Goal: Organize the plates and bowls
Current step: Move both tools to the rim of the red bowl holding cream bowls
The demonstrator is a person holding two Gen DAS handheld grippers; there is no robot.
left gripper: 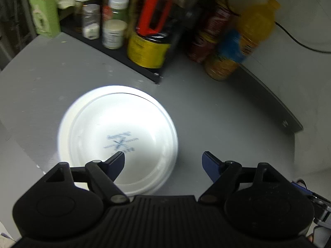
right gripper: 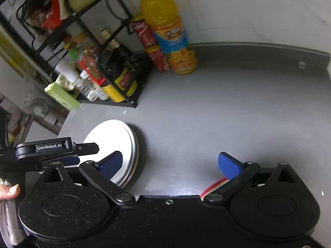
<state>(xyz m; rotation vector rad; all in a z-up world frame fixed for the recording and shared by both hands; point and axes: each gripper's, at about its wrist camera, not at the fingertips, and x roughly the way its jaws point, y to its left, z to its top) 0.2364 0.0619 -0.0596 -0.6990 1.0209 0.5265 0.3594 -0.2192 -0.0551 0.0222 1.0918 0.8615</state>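
Left wrist view: our left tongs (left gripper: 163, 162) hang spread wide and empty over the white bowl stack (left gripper: 118, 138) near the counter's (left gripper: 217, 111) left edge. Right tongs (right gripper: 175, 165), also spread, sit farther off.

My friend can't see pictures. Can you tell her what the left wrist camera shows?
The open left gripper hovers over a stack of white plates with a blue mark in the middle, sitting on a grey counter. Behind them is a black rack of jars and bottles, with a blurry orange juice bottle to its right.
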